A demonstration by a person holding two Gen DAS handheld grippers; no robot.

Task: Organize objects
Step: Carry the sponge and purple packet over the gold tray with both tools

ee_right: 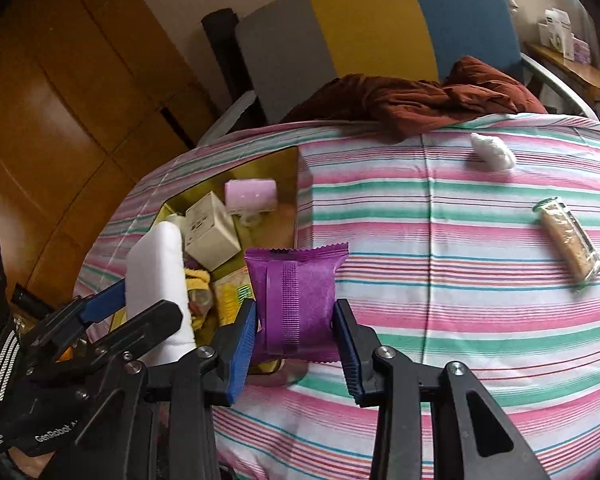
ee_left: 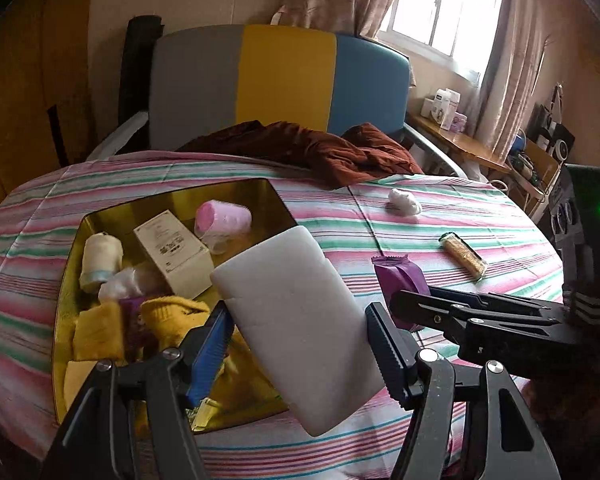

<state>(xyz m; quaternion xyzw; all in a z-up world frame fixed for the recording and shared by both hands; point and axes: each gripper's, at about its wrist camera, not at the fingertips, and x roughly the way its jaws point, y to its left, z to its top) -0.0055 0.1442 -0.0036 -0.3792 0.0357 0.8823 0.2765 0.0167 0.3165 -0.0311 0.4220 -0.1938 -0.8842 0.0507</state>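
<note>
My left gripper (ee_left: 298,340) is shut on a white foam block (ee_left: 292,320) and holds it above the right side of a gold tray (ee_left: 260,196) on the striped bed. The block also shows in the right wrist view (ee_right: 160,280). My right gripper (ee_right: 296,328) is shut on a purple packet (ee_right: 296,300), held just right of the tray (ee_right: 288,164); the packet also shows in the left wrist view (ee_left: 400,280). The tray holds a pink roll (ee_left: 224,216), a cream box (ee_left: 176,252), yellow cloth (ee_left: 168,316) and other small items.
On the striped bedspread (ee_right: 460,320) to the right lie a white wad (ee_right: 494,150) and a wrapped snack bar (ee_right: 568,244). A brown cloth (ee_right: 420,100) is heaped at the headboard. A wooden shelf with boxes (ee_left: 444,110) stands right of the bed.
</note>
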